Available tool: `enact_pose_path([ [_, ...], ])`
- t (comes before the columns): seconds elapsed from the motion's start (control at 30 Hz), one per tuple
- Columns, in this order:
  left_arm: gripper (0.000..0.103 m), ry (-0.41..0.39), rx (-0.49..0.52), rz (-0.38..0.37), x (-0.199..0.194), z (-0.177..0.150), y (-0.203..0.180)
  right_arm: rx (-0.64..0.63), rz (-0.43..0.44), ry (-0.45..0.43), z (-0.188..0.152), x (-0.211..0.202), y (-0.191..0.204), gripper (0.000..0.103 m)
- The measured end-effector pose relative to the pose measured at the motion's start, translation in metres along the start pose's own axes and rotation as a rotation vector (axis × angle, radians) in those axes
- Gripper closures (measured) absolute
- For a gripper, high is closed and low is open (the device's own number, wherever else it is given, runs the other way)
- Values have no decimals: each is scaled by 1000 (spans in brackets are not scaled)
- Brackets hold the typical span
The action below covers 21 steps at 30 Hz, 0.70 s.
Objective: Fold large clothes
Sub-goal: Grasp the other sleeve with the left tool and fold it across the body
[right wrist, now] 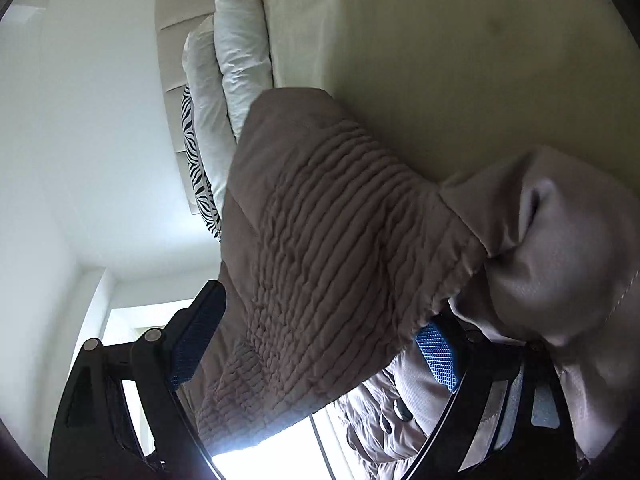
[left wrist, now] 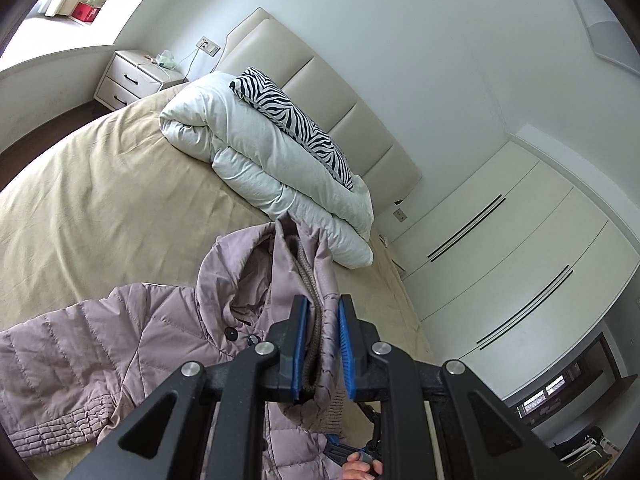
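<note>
A mauve quilted hooded jacket [left wrist: 100,344] lies on the bed's beige sheet [left wrist: 100,200], hood toward the headboard. My left gripper [left wrist: 323,344] is shut on a sleeve end with its knitted inner cuff [left wrist: 316,280], lifted above the jacket. In the right wrist view, my right gripper [right wrist: 316,344] has its blue pads [right wrist: 438,354] wide apart around the jacket's ribbed, gathered part [right wrist: 328,248]; the fabric fills the gap between them. The view is rolled, with the bed at the top right.
A folded white duvet [left wrist: 260,152] with a zebra pillow [left wrist: 292,120] lies against the beige headboard [left wrist: 328,80]. A white nightstand [left wrist: 132,80] stands at the far left. White wardrobe doors [left wrist: 520,260] run along the right.
</note>
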State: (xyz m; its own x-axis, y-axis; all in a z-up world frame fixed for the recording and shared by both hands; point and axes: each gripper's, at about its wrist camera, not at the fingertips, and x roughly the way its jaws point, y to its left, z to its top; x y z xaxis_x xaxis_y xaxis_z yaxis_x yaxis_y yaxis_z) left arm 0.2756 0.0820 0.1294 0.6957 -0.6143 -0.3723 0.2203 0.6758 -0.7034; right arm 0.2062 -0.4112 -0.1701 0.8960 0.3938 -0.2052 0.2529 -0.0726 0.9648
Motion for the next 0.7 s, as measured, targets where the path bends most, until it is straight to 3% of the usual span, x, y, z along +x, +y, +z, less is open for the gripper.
enact_pose_path([
  [0.13, 97, 23, -8, 25, 13, -9, 17, -58, 26, -73, 17, -22, 18, 13],
  [0.23, 97, 46, -35, 48, 29, -22, 39, -49, -3, -119, 39, -36, 14, 13],
  [0.37, 99, 130, -86, 114, 65, -53, 80, 0, -14, -106, 63, -32, -6, 19],
  [0.6, 100, 246, -135, 197, 108, -118, 132, -73, -6, -77, 77, -39, -14, 24],
  [0.7, 85, 256, -156, 205, 115, -137, 145, -62, 7, -61, 80, -49, -24, 25],
])
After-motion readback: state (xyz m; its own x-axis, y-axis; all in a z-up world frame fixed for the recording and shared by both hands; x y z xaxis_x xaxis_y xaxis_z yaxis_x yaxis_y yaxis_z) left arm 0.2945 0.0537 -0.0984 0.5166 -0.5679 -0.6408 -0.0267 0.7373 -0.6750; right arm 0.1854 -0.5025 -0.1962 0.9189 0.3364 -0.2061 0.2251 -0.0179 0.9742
